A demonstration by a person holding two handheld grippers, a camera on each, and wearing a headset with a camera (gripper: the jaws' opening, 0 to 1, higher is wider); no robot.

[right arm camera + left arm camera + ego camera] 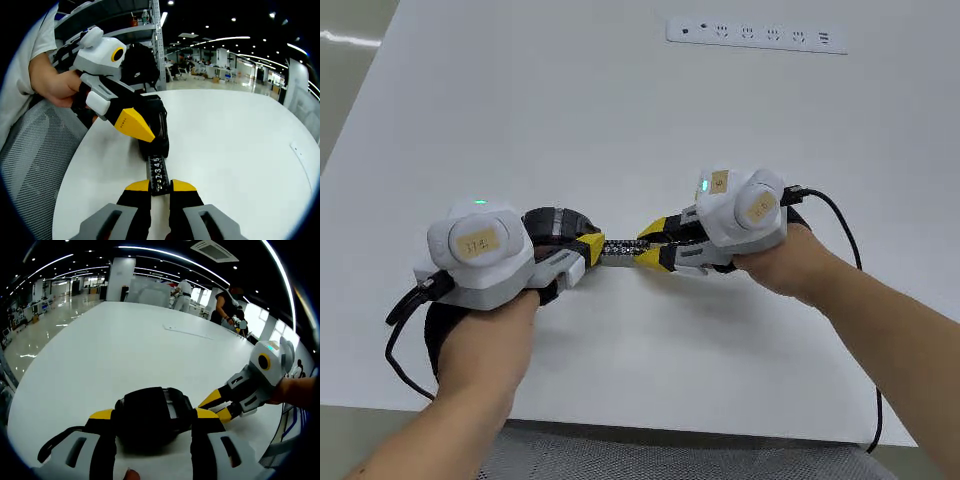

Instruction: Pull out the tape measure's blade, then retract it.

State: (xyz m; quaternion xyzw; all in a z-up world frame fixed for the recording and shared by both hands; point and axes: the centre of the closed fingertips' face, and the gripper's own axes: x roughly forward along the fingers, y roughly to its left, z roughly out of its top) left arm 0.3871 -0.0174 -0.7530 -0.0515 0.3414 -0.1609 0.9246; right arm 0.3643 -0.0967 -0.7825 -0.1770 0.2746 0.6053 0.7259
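Jaws: left gripper (582, 250) closed around the black tape measure case (150, 420), near middle of the white table (620, 110); right gripper (160, 186) pinching the short exposed blade (157, 171) just right of it; risk, as judged: a slackened pinch lets the blade snap back

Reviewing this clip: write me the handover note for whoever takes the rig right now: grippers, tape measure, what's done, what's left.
Left gripper: jaws shut on the black tape measure case, low over the white table.
Right gripper: jaws shut on the blade near its end.
Done: both grips made; a short stretch of blade is out of the case, numerals showing between the two grippers.
Left: probably draw the blade out further, then ease it back into the case.
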